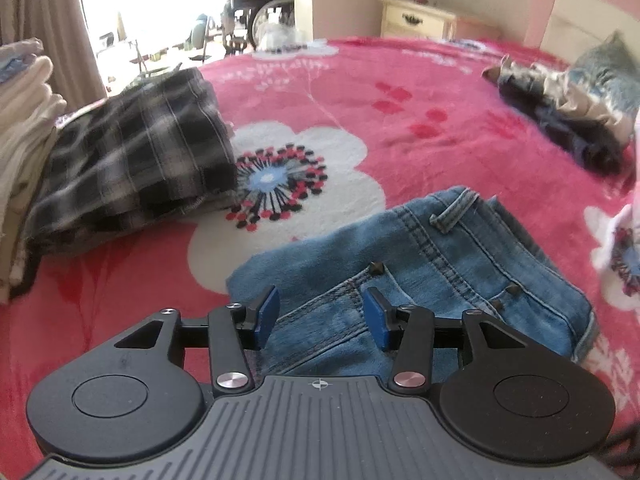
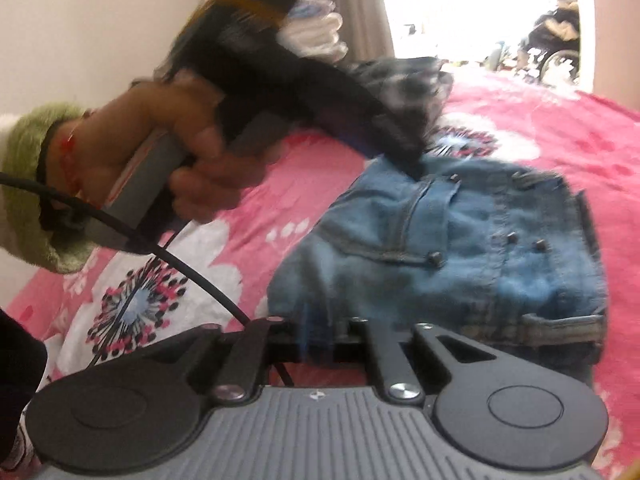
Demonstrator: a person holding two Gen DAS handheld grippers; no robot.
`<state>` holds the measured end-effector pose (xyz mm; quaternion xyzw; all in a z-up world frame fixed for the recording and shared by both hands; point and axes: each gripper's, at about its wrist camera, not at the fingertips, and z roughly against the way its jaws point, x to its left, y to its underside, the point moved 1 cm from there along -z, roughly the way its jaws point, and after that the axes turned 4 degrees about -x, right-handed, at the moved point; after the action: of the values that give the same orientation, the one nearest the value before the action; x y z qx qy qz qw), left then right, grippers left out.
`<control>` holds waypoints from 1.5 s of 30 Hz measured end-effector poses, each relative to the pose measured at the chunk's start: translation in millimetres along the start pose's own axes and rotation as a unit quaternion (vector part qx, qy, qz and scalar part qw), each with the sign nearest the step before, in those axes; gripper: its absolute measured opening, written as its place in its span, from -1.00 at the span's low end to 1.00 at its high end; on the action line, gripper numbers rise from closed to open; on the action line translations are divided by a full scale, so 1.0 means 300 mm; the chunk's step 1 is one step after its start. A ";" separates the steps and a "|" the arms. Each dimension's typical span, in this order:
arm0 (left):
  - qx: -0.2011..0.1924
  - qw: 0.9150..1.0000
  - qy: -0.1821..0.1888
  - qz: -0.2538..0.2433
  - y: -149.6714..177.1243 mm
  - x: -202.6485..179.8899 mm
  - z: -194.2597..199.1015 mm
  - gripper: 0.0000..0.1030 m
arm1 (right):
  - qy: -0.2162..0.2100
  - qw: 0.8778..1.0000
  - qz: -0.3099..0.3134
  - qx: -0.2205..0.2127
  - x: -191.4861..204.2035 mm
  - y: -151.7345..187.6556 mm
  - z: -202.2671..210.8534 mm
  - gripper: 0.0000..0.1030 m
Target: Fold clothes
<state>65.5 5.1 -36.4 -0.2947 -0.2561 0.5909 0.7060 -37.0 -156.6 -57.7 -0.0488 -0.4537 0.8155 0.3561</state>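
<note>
Left wrist view: left gripper (image 1: 321,312) w/ blue pads set apart, jaws roughly half open, nothing between them, hovering just over the folded jeans (image 1: 452,280). Black linkage arms, ribbed grey body at the near edge.

Jeans lie directly ahead of and under the fingertips: mid-blue washed denim, folded into a compact block, double stitching along pocket seams, small dark metal studs at pocket corners, belt loop at the far edge. Denim looks thick, slightly rumpled at the right corner.

Ahead-left of the gripper: folded plaid shirt (image 1: 132,160), black/grey/white check, soft flannel look, apart from the jeans. Further left, stack of cream and white folded fabrics (image 1: 24,120). Far ahead-right: loose pile of unfolded clothes (image 1: 568,100), dark and grey, crumpled. All sit on a fleecy pink blanket (image 1: 400,120) w/ big white flower prints.

Right wrist view: right gripper (image 2: 316,336) low at the near edge of the jeans; blue pads motion-blurred, seem near together, can't tell if they pinch the denim. Ahead-left of it, a hand (image 2: 160,144) w/ fuzzy green cuff holds the left gripper's handle, black cable trailing; tip over the jeans' far corner.
</note>
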 end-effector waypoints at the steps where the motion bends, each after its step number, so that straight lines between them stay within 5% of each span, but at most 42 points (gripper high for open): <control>1: -0.006 1.000 0.001 0.001 0.004 0.006 0.014 -0.03 | 0.002 1.000 -0.007 -0.009 -0.004 0.001 0.014 -0.67; 9: 0.025 0.997 0.047 0.061 0.078 0.119 0.066 0.10 | 0.030 0.991 -0.100 -0.088 -0.123 -0.027 0.150 -0.38; 13: 0.052 0.990 0.083 0.102 0.113 0.165 0.052 0.10 | 0.067 0.976 -0.155 -0.139 -0.250 -0.067 0.244 0.08; 19: 0.099 0.969 0.148 0.173 0.158 0.221 0.008 0.12 | 0.088 0.955 -0.266 -0.096 -0.550 -0.078 0.195 0.41; 29: 0.128 0.937 0.226 0.232 0.196 0.255 -0.095 0.25 | -0.030 0.893 -0.447 -0.044 -0.878 -0.003 -0.061 0.65; 35: 0.123 0.933 0.246 0.233 0.204 0.255 -0.118 0.31 | -0.087 0.905 -0.416 -0.014 -0.791 0.038 -0.040 0.67; 45: 0.112 0.939 0.249 0.207 0.196 0.234 -0.125 0.32 | -0.124 0.899 -0.420 0.020 -0.746 0.044 -0.052 0.69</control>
<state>63.8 77.6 -103.8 -0.3982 0.0623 0.6568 0.6373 128.3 -290.0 -131.4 0.2551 -0.4558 0.5988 0.6071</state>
